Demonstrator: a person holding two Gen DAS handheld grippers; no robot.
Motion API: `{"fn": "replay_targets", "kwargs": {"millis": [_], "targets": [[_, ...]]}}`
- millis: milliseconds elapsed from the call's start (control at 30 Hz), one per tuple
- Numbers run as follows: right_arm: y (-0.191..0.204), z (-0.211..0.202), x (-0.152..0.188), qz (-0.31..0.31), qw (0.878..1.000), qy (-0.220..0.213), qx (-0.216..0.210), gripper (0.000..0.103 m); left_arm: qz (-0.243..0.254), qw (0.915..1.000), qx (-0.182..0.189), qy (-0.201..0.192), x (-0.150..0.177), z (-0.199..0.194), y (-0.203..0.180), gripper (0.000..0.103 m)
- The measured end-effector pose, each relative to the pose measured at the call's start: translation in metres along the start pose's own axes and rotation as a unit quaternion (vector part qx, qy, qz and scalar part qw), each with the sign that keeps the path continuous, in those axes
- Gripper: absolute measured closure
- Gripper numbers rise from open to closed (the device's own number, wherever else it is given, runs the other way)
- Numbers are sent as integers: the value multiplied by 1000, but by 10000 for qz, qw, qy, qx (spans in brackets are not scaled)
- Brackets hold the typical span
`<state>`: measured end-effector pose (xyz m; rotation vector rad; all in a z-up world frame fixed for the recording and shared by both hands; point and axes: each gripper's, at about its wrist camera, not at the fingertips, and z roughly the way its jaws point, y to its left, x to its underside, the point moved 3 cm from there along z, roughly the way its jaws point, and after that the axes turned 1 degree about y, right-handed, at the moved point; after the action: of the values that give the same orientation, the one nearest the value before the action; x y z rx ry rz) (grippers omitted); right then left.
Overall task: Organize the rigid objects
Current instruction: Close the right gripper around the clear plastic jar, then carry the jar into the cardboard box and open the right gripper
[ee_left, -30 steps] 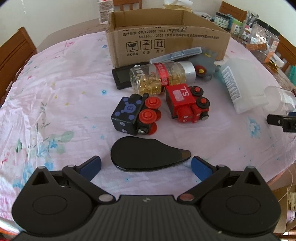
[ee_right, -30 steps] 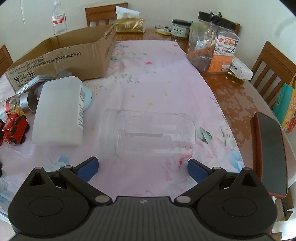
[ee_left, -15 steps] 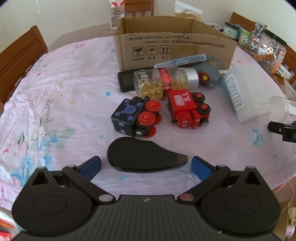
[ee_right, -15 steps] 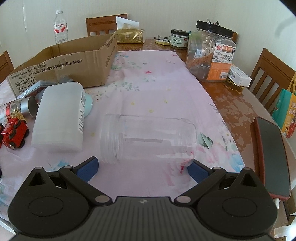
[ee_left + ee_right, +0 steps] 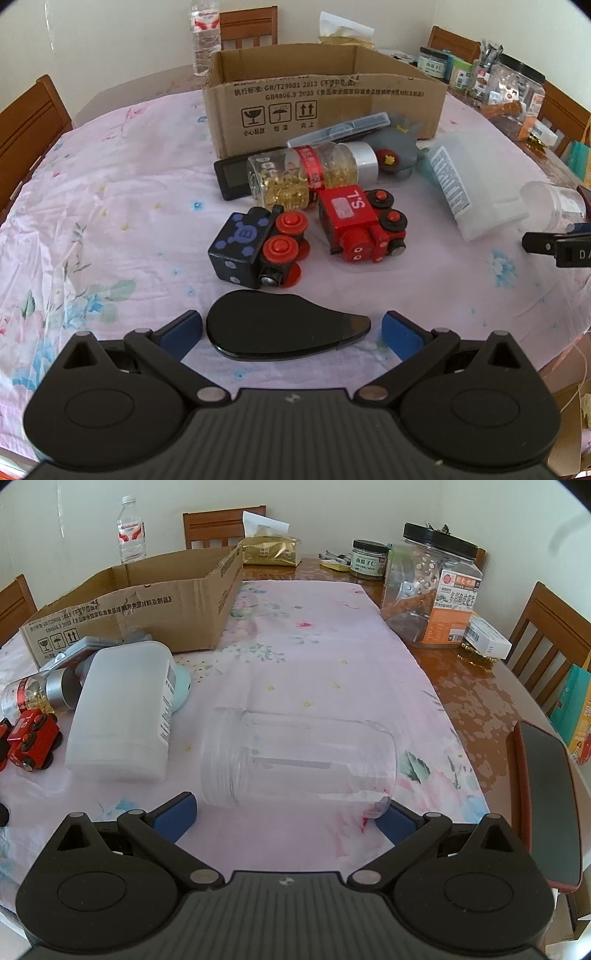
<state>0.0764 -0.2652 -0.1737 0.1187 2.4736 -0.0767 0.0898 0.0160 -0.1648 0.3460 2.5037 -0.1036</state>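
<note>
My left gripper [image 5: 291, 332] is open, its blue pads on either side of a flat black teardrop-shaped object [image 5: 280, 328] on the pink cloth. Beyond it lie a black-and-blue toy train [image 5: 255, 251], a red toy train [image 5: 362, 225], a capsule bottle [image 5: 310, 173] and a white plastic bottle [image 5: 465, 184]. My right gripper [image 5: 284, 814] is open, its pads at the two ends of a clear plastic jar [image 5: 299, 760] lying on its side. An open cardboard box [image 5: 325, 96] stands behind; it also shows in the right wrist view [image 5: 147, 605].
A black device [image 5: 236, 177], a clear case [image 5: 343, 129] and a grey toy [image 5: 399, 147] lie by the box. A large snack jar [image 5: 432, 587], small jars and a phone [image 5: 546, 805] sit on the bare wood at right. Chairs ring the table.
Both grippers have tilted and moved slightly forward; the clear jar now sits closer between the right pads. Neither gripper has closed.
</note>
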Motion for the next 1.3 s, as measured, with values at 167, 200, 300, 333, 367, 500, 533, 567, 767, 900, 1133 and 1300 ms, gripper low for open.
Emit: {"fn": "replay_targets", "kwargs": {"millis": [167, 200, 300, 333, 367, 500, 533, 567, 767, 900, 1133, 1300], "targets": [[1, 1, -5, -12, 9998, 214, 0, 0, 5, 10000, 0, 22, -1, -2, -2, 4], [2, 1, -6, -45, 9997, 226, 7, 0, 27, 10000, 2, 9, -1, -1, -3, 4], [5, -3, -9, -119, 9998, 168, 79, 0, 24, 10000, 19, 10, -2, -1, -2, 8], [4, -4, -11, -96, 9998, 139, 101, 0, 35, 10000, 21, 8, -2, -2, -2, 9], [4, -5, -12, -59, 9998, 119, 126, 0, 36, 10000, 23, 10, -2, -2, -2, 10], [2, -5, -22, 48, 9998, 114, 176, 0, 34, 10000, 15, 45, -3, -2, -2, 10], [2, -4, -24, 56, 9997, 129, 202, 0, 34, 10000, 8, 51, -3, -2, -2, 10], [2, -2, -26, 57, 9996, 141, 243, 0, 28, 10000, 6, 59, -4, -2, -3, 11], [5, 1, -33, 58, 9990, 211, 385, 1, 22, 9999, -10, 115, -5, -2, -4, 13], [6, 0, -36, -27, 9987, 276, 432, 8, 87, 9998, 1, 161, -6, -2, -4, 13], [2, -4, -42, -69, 9990, 321, 298, 8, 286, 9993, 40, 250, -10, -6, -2, 13], [4, -15, -51, -311, 9991, 269, 92, 8, 299, 9989, 159, 331, -19, -17, 5, 13]]}}
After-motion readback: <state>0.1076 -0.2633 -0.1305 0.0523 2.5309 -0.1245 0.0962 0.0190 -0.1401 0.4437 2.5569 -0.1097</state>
